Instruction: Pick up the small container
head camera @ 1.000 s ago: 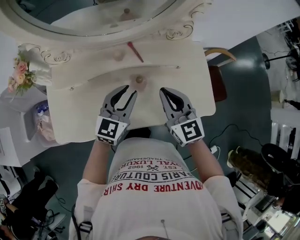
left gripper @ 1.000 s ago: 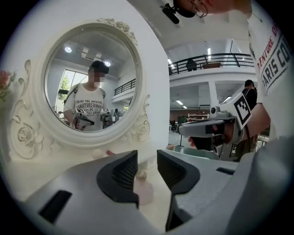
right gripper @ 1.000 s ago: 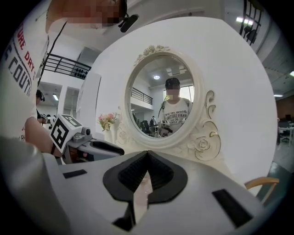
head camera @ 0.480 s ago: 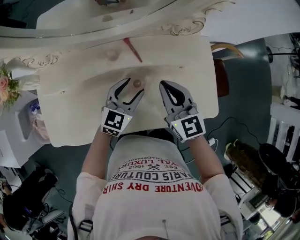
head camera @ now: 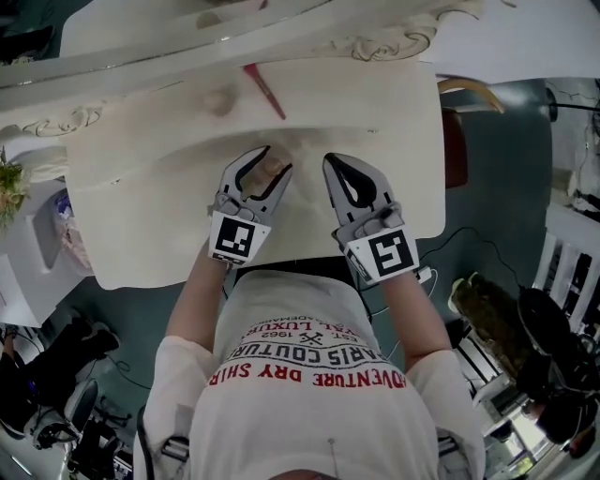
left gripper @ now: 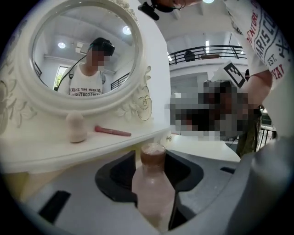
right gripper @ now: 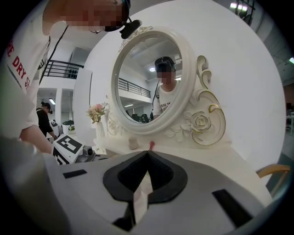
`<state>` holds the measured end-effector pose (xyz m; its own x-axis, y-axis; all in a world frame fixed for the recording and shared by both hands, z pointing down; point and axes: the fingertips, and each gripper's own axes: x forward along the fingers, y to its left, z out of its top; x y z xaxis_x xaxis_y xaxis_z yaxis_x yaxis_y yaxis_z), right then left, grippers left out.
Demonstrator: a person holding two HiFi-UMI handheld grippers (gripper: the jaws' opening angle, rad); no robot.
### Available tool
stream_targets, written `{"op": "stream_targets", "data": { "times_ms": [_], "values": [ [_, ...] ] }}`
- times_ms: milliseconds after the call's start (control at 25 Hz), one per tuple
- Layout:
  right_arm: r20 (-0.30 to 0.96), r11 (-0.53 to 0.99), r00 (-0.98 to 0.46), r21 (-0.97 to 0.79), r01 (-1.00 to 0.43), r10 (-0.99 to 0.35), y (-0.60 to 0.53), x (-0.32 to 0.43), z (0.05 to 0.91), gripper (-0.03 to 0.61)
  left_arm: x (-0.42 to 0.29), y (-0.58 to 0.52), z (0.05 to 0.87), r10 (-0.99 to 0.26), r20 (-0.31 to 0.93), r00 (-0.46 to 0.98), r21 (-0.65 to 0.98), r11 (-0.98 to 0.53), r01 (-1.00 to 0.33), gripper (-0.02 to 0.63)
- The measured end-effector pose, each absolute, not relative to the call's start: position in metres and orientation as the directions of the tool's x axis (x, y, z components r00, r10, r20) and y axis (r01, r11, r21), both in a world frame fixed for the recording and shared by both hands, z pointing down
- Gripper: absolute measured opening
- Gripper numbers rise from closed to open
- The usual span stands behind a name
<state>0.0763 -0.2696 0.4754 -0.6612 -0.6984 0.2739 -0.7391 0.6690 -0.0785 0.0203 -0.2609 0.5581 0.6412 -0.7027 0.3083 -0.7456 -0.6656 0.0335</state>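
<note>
Now closing, my left gripper (head camera: 276,159) has the small container (left gripper: 151,183) upright between its jaws on the dressing table (head camera: 141,216), with a gap still showing. Beside it, my right gripper (head camera: 331,164) is pinched together, empty.

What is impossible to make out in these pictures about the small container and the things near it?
- Small container: its base, left gripper view, hidden between the closing jaws of the left gripper.
- Pale rounded object on the shelf: too blurred to identify, left gripper view.
- Mirror: cut off by the top edge, head view.
- Faces: covered by mosaic patches.
</note>
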Motion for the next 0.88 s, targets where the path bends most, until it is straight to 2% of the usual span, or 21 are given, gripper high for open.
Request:
{"op": "stream_targets", "data": {
  "times_ms": [80, 320, 640, 880],
  "values": [
    [0.281, 0.671, -0.663, -0.081, -0.737, -0.694, -0.271, 0.079, 0.48, -0.002, 0.023, -0.261, 0.556, -0.71, 0.284, 0.645, 0.003, -0.671, -0.741, 0.146],
    [0.298, 0.665, -0.662, -0.108, -0.739, -0.688, -0.277, 0.087, 0.485, -0.002, 0.025, -0.263, 0.555, -0.717, 0.265, 0.644, -0.017, -0.672, -0.741, 0.144],
    [0.312, 0.704, -0.695, -0.105, -0.703, -0.648, -0.277, 0.084, 0.479, -0.002, 0.024, -0.264, 0.561, -0.706, 0.395, 0.588, 0.037, -0.628, -0.778, 0.143],
    [0.299, 0.725, -0.718, -0.109, -0.68, -0.628, -0.271, 0.08, 0.461, -0.002, 0.024, -0.257, 0.532, -0.719, 0.387, 0.578, 0.048, -0.61, -0.791, 0.143]
  ]
}}
